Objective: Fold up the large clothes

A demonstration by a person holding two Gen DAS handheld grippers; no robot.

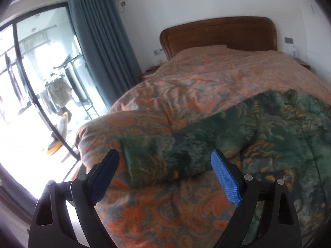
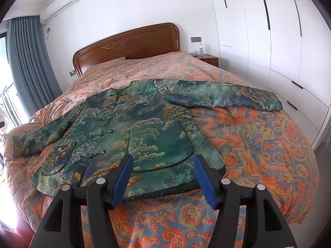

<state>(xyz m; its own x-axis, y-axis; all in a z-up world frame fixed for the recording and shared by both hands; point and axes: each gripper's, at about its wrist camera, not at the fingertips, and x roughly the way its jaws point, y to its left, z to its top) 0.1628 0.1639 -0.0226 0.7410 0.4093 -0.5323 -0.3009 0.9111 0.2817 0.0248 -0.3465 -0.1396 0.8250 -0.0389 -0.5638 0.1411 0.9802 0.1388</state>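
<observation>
- Jacket [image 2: 132, 124], green print, lies flat on my quilt [image 2: 258, 144]; no readable writing.
- Left gripper [image 1: 165, 169] spread wide above its sleeve [image 1: 153, 161].
- Right gripper [image 2: 163, 171] spread over the hem.

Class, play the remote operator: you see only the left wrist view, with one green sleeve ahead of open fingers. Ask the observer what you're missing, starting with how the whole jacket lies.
Observer: The green jacket lies flat, front up and buttoned, hem toward the grippers.
Operator: Where is the other sleeve?
Observer: The far sleeve stretches straight out toward the wardrobe.
Operator: And the right gripper?
Observer: The right gripper is open, just above the hem, holding nothing.
</observation>
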